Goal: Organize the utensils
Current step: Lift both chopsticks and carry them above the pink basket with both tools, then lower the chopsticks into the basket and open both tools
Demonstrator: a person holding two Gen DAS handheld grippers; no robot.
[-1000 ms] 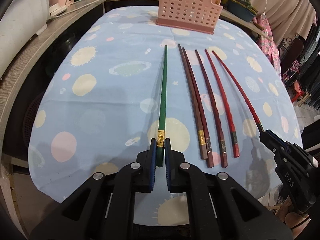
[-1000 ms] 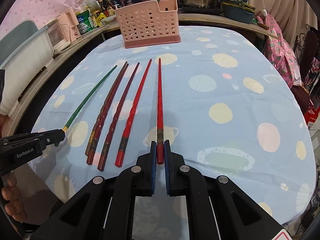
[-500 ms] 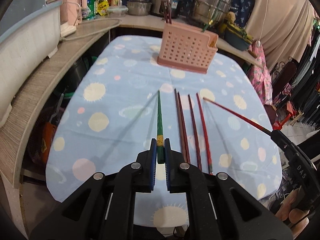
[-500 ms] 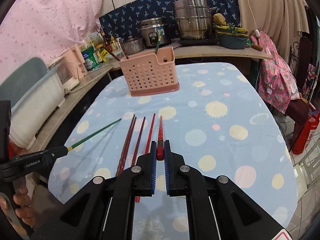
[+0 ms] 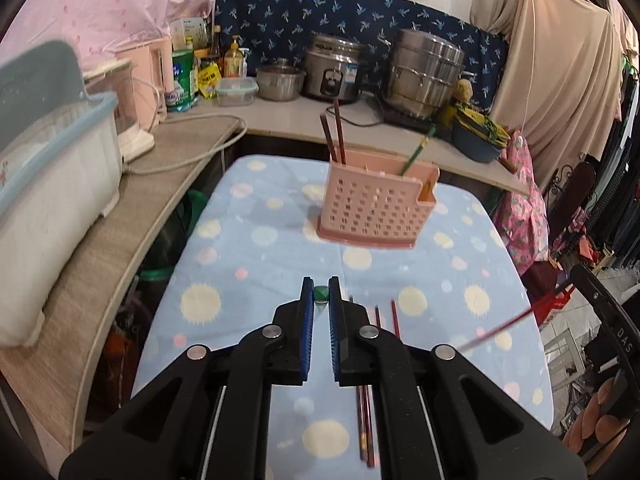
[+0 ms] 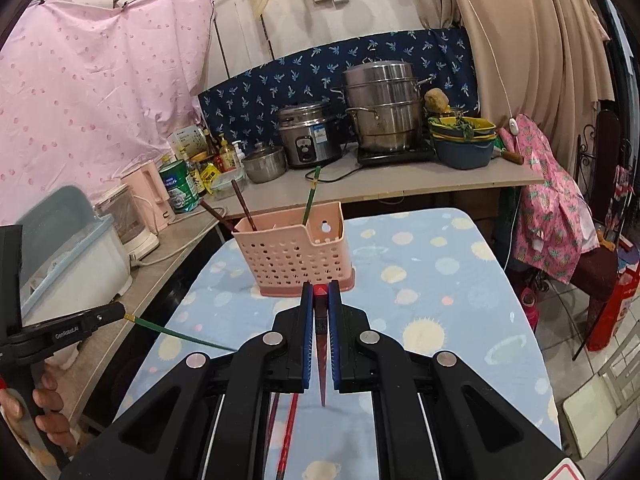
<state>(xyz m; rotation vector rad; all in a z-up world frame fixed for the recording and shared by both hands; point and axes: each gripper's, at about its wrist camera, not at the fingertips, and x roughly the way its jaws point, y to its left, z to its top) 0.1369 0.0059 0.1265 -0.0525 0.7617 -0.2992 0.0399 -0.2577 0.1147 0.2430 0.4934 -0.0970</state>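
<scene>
Two chopsticks lifted, short of pink holder [image 5: 376, 210]: your left gripper [image 5: 320, 308] clamped on green chopstick [image 5: 320, 294], right gripper [image 6: 320, 300] on red chopstick [image 6: 321, 364]; light, stiff, slippery, so you pinch thick butt end

chopsticks on table [image 5: 366, 424]: 4 | in holder [image 5: 376, 210]: 3 | held: 2

Spotted blue table [image 5: 280, 248], pink basket [image 5: 376, 210], perhaps four chopsticks [image 5: 366, 432]

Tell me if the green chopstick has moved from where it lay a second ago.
Yes. The green chopstick has come up off the blue tablecloth, clamped in the left gripper; its tip now hangs in the air.
</scene>
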